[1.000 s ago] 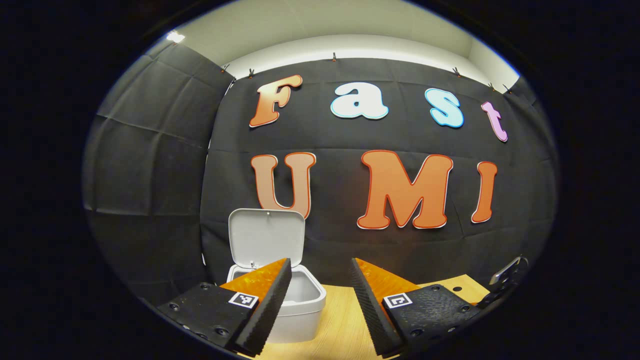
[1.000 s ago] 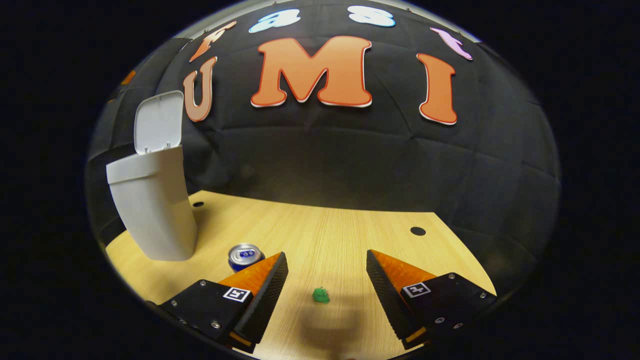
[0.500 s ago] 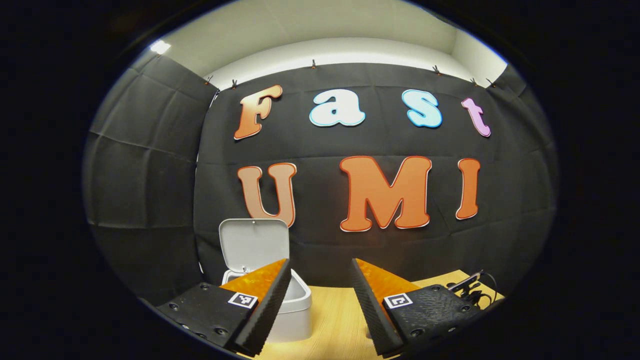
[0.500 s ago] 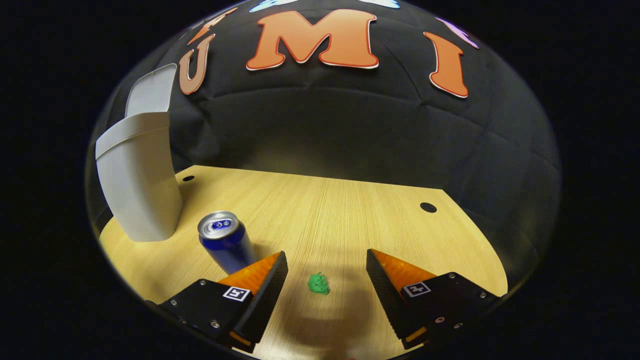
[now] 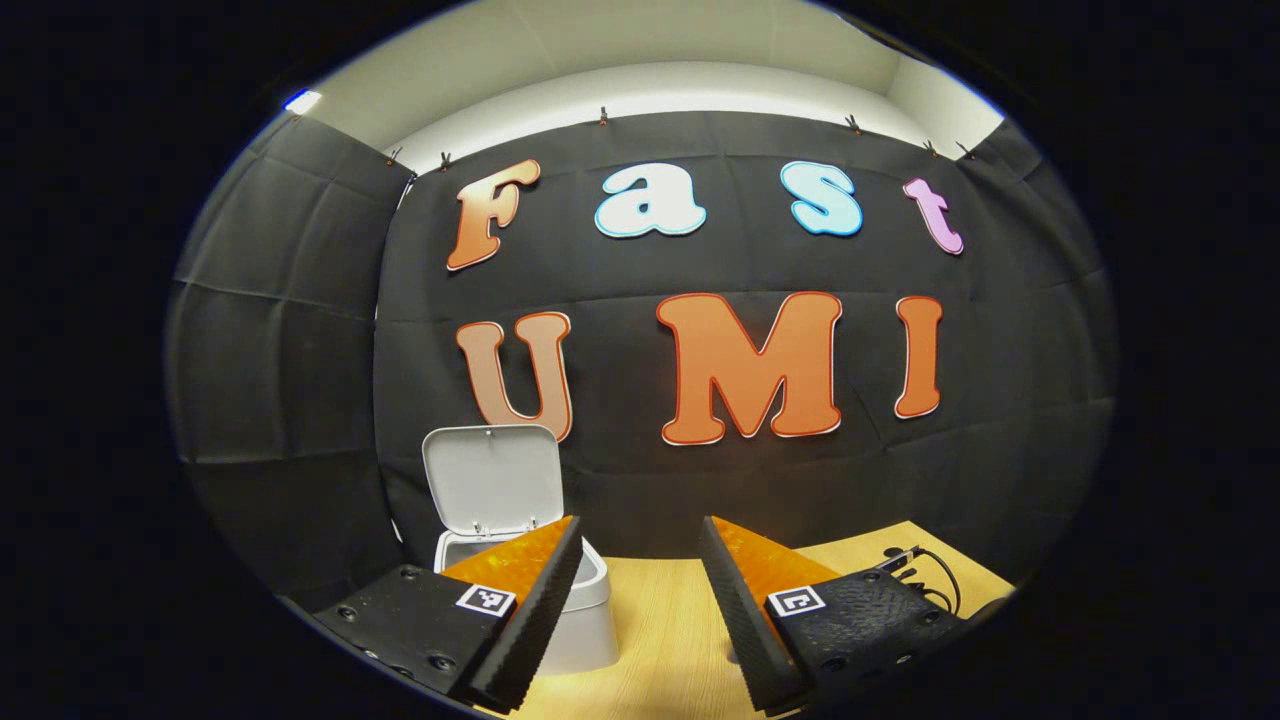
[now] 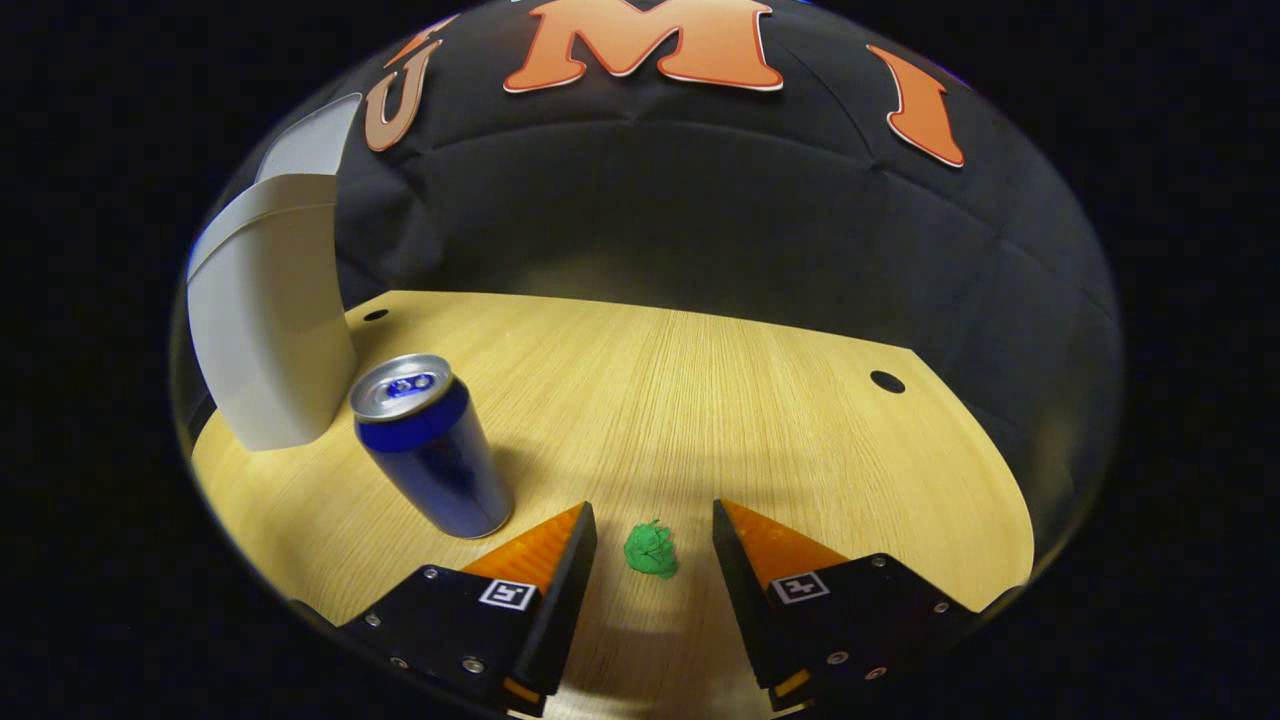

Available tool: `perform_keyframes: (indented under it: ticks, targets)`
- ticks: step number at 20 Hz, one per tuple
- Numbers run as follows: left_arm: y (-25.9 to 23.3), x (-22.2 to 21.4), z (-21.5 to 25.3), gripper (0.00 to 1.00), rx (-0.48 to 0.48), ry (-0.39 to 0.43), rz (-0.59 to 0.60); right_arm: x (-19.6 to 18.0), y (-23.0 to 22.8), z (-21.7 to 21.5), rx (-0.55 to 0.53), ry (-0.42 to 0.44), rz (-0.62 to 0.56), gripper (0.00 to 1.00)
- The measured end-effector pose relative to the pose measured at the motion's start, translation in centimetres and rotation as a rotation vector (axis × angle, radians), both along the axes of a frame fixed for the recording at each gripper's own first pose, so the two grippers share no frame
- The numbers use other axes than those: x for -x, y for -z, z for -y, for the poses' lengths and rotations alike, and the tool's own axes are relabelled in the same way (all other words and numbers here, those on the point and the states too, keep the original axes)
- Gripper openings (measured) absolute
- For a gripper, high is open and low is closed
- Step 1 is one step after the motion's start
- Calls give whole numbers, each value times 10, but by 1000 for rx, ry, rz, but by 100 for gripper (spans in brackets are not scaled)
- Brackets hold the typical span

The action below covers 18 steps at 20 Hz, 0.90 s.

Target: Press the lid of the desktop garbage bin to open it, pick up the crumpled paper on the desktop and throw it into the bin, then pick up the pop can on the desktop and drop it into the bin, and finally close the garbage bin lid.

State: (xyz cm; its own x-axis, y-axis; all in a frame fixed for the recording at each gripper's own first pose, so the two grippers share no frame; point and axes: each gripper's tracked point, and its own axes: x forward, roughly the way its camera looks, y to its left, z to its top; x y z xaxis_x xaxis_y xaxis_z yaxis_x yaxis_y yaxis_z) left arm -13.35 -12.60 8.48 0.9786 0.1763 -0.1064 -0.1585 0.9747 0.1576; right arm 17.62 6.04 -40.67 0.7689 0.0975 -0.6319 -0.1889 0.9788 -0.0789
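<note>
Lowered toward the desk (image 6: pixel 700 400) since a second ago, the right gripper (image 6: pixel 655 525) is now seen with its fingers narrowed around the crumpled paper (image 6: pixel 651 550), which lies between the tips on the wood; a gap is left on each side, so nothing is pinched yet. Just left of it the pop can (image 6: pixel 432 445) is stood upright, more of it visible than before, with the garbage bin (image 6: pixel 265 320) behind it at the desk's left edge. In the left gripper view, the left gripper (image 5: pixel 635 535) is held above the desk with its jaws spread, and the bin's lid (image 5: pixel 492 478) is raised upright; the bin is seen slightly smaller and farther left than earlier.
</note>
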Motion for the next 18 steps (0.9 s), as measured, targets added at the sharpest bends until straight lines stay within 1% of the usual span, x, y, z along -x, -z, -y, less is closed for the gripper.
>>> perform_keyframes:
  ticks: [5, 6, 7, 8, 9, 11, 14, 18]
  targets:
    - [7, -3, 3, 76, -21, 9, -32, 5, 26, 1, -1, 7, -63, 50]
    - [9, -2, 3, 76, -21, 11, -40, 6, 28, -1, -3, 6, -66, 54]
    - [11, -3, 3, 76, -18, 12, -47, 6, 28, -3, -5, -1, -71, 40]
    - [13, -4, 3, 76, -13, 13, -54, 8, 28, -3, 2, -8, -69, 34]
    - [15, -5, 3, 76, -6, 15, -59, 8, 29, -5, -1, -12, -67, 30]
    - [19, -5, 4, 76, 4, 19, -69, 11, 27, -7, -7, -22, -74, 27]
    - [24, -6, 6, 77, 14, 29, -77, 12, 17, -7, -22, -30, -55, 22]
    - [28, -4, 9, 76, 31, 39, -80, 12, -7, -4, -36, -25, -14, 21]
